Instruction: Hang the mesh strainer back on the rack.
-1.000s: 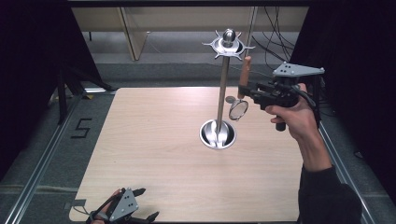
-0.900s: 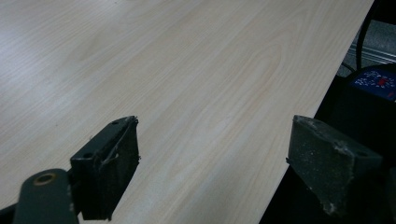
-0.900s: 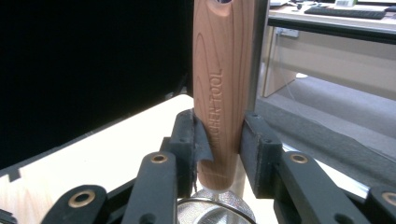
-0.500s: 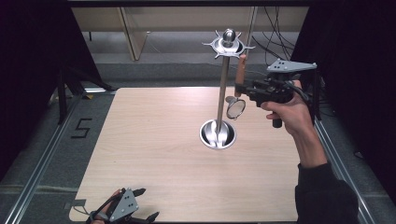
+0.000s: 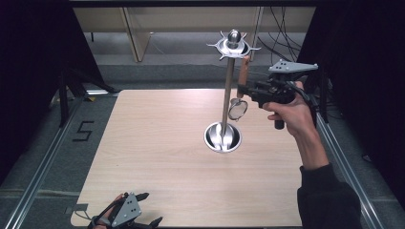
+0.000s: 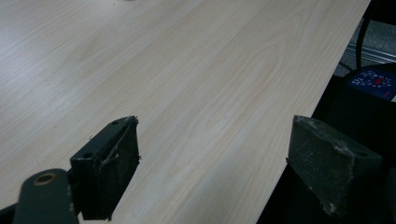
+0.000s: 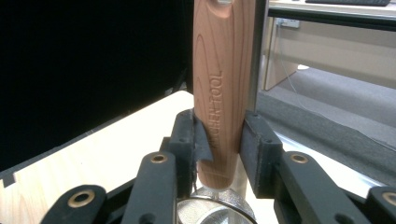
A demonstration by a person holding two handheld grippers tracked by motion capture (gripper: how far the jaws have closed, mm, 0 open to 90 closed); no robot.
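A: Pale wood table [image 5: 157, 157], dark curtains on both sides, grey floor around it with a "5" mark [image 5: 82, 131] at the left.

B: What's on the table?

A: Chrome stand [image 5: 226, 98] right of centre: round dished base, thin upright pole, a spiked disc with a ball on top.

B: And the tool?

A: Strainer [image 5: 240, 90], held upright just right of the pole. Reddish wood handle up, small round metal mesh head down. Handle top reaches near the spiked disc; whether it touches a hook, can't tell. Head hangs above the base, off the table.

B: Handle detail?

A: In the right gripper view the wood shows clear grain and stamped lettering ending in "TOOL" running along it. Mesh rim is just visible below the jaws.

B: Right gripper?

A: Right gripper [image 7: 218, 140] is pinching the handle low down, a pad on each side, just above the mesh head. In the high view it sits at the right of the stand, hand [image 5: 292, 117] behind it, dark sleeve lower down.

B: Left one?

A: Left gripper [image 5: 125, 214] is at the near edge of the table, left side. Jaws spread wide, nothing between them, bare tabletop beyond them in the left gripper view.
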